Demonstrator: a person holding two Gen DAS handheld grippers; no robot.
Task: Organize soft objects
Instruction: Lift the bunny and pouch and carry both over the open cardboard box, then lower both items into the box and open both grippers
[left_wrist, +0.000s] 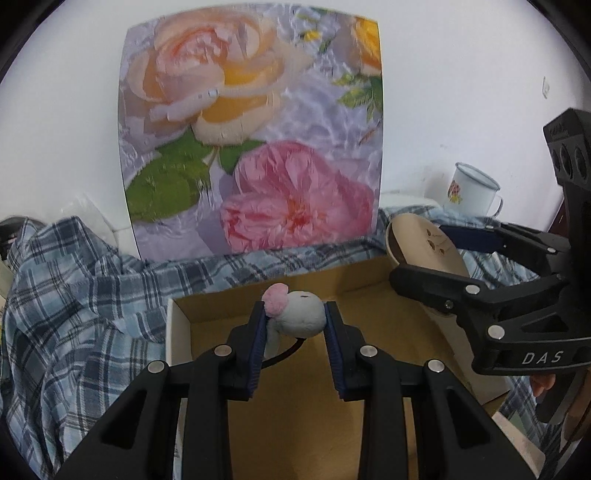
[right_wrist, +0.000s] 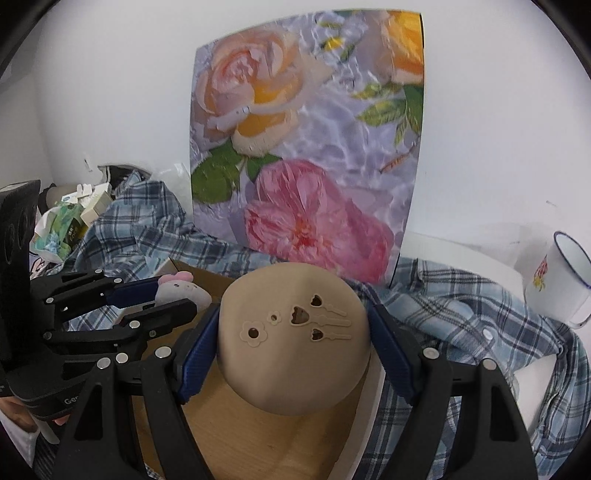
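Right now, both loads: you are holding them over the open cardboard box (left_wrist: 369, 295), which sits among a plaid shirt (left_wrist: 74, 295).
Left gripper (left_wrist: 295, 317): its fingers are pinching a small grey-and-pink plush toy (left_wrist: 301, 314) just above the box floor.
Right gripper (right_wrist: 291, 347): its fingers are clamping a beige soft cap (right_wrist: 291, 332) by its sides, above the box's right part.
Risk, toy: you are gripping it near the fingertips, so it could be slipping out early and bouncing past the near wall.
Risk, cap: it is bulging beyond the fingers; releasing near the rim could leave it hanging over the edge.
Risk, crowding: your two grippers are working close together and could be knocking.
Hidden: the box's near wall and the tabletop are lying under the grippers and shirt; the toy's dark cord is running out of sight; the enamel mug (right_wrist: 554, 280) is cut by the frame edge.
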